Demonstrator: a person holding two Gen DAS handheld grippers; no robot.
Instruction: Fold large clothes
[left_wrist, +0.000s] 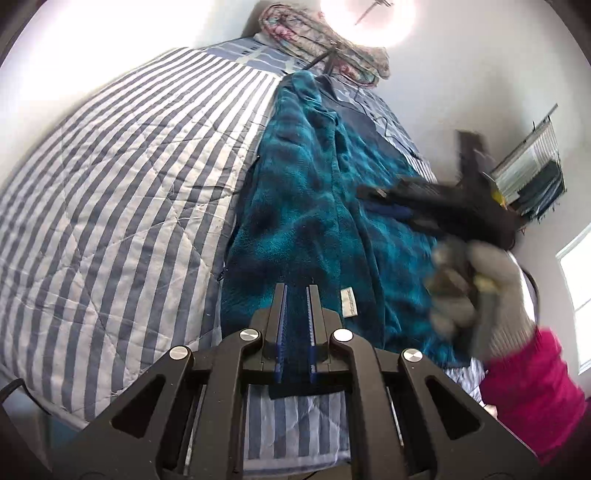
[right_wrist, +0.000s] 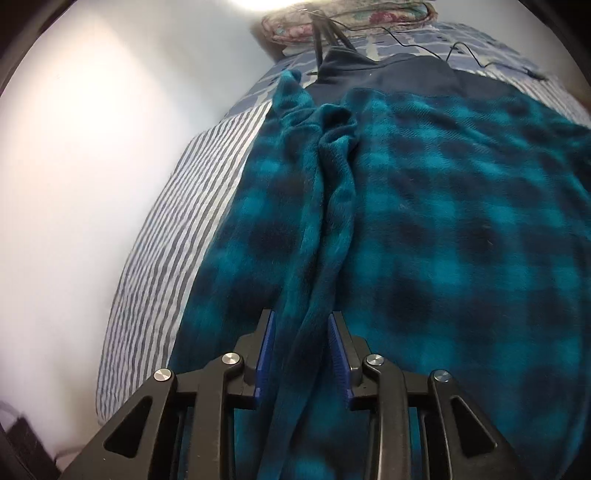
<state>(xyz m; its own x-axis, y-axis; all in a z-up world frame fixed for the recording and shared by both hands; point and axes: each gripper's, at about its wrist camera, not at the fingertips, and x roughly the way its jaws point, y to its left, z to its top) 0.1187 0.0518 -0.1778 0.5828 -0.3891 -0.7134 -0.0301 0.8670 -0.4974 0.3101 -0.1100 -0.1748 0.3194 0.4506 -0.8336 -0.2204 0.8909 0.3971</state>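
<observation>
A large teal-and-navy plaid fleece garment (right_wrist: 424, 236) lies spread on a bed covered with a blue-and-white striped quilt (left_wrist: 110, 206), running lengthwise from the near edge toward the far end, where a floral pillow (left_wrist: 325, 40) rests against the wall. A dark navy part of the garment or a second cloth (right_wrist: 388, 74) shows at its far end; which it is cannot be told. In the right wrist view, the right tongs (right_wrist: 301, 321) straddle a raised ridge of the fleece, a thick fold of it filling the space between the blue pads, so they are clamped on the garment near its near edge. In the left wrist view, the left tongs (left_wrist: 295, 291) sit at the garment's near hem, fingers close together with fleece between them, gripping it; a white label (left_wrist: 349, 302) lies just to their right. A gloved hand (left_wrist: 476, 291) with a pink sleeve holds the other tool, blurred, above the fleece.
</observation>
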